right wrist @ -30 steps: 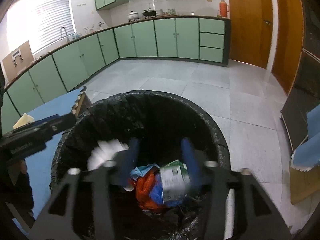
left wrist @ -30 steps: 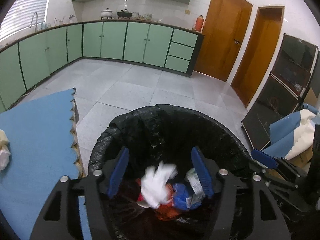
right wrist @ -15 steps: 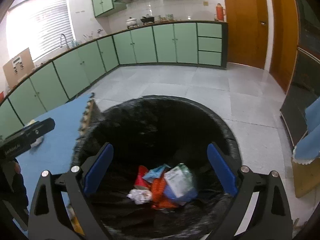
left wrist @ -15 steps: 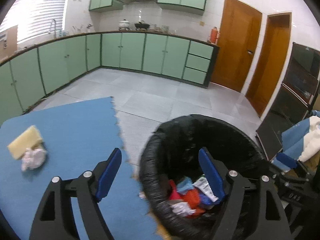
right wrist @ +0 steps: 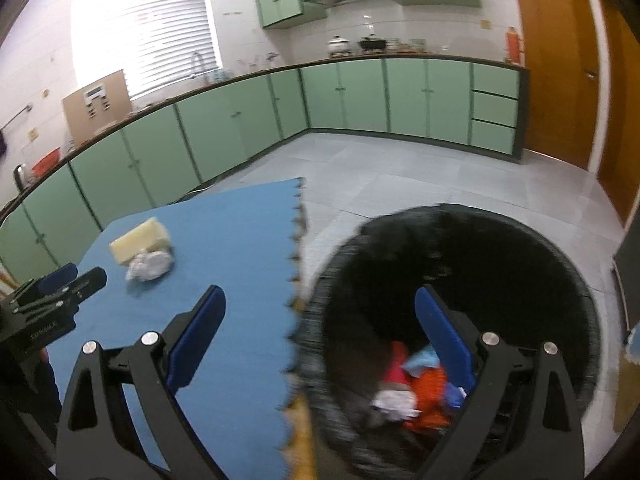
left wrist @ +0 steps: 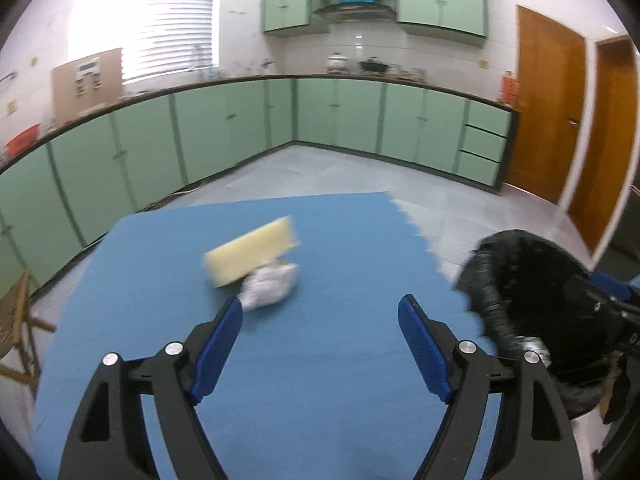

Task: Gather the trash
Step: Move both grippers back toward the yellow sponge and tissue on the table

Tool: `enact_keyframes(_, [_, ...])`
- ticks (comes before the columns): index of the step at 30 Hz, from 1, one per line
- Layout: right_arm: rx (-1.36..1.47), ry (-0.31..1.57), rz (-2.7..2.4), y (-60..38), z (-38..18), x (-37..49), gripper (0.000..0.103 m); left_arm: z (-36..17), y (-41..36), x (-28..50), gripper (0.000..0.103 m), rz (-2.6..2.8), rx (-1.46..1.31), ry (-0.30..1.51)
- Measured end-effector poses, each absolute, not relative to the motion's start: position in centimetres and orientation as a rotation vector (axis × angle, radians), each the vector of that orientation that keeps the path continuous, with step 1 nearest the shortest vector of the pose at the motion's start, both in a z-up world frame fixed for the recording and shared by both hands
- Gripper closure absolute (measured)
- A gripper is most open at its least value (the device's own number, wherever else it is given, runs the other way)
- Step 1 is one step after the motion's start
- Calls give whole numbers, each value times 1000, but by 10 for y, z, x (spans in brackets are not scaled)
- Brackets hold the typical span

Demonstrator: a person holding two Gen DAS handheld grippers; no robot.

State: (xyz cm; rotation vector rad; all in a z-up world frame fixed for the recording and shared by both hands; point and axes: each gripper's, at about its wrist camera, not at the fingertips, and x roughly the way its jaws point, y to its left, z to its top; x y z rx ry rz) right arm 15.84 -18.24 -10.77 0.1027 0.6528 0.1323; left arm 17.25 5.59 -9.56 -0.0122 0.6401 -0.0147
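Observation:
A crumpled white paper wad (left wrist: 270, 280) lies on the blue foam mat (left wrist: 320, 380), touching a pale yellow sponge (left wrist: 252, 250) behind it. My left gripper (left wrist: 320, 306) hovers open over the mat; the wad sits just past its left fingertip and nothing is between the pads. My right gripper (right wrist: 320, 294) stands wide open and empty, straddling the mat's edge and the black-bagged bin (right wrist: 460, 220). Red, orange, blue and white trash (right wrist: 416, 384) lies at the bin's bottom. The right wrist view also shows the wad (right wrist: 150, 266), sponge (right wrist: 138, 240) and left gripper (right wrist: 60, 284).
The bin (left wrist: 520, 280) stands on the grey tiled floor at the mat's right, jagged edge. Green kitchen cabinets (left wrist: 340, 116) run along the far walls, with wooden doors (left wrist: 548, 112) at the right. A wooden chair (left wrist: 16, 320) stands left of the mat.
Both grippers dropped their trash into the bin and opened wider. Both then swung left, away from above the bin towards the blue mat, bringing the wad and sponge into the left view's centre.

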Motion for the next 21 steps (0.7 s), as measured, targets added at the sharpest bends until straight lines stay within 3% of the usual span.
enact_keyframes(12, [44, 679, 266, -71, -120, 201, 10, -118, 172, 162, 24, 190, -39, 657])
enact_keyframes(21, [12, 719, 336, -1, -141, 234, 10, -132, 215, 170, 24, 255, -70, 680])
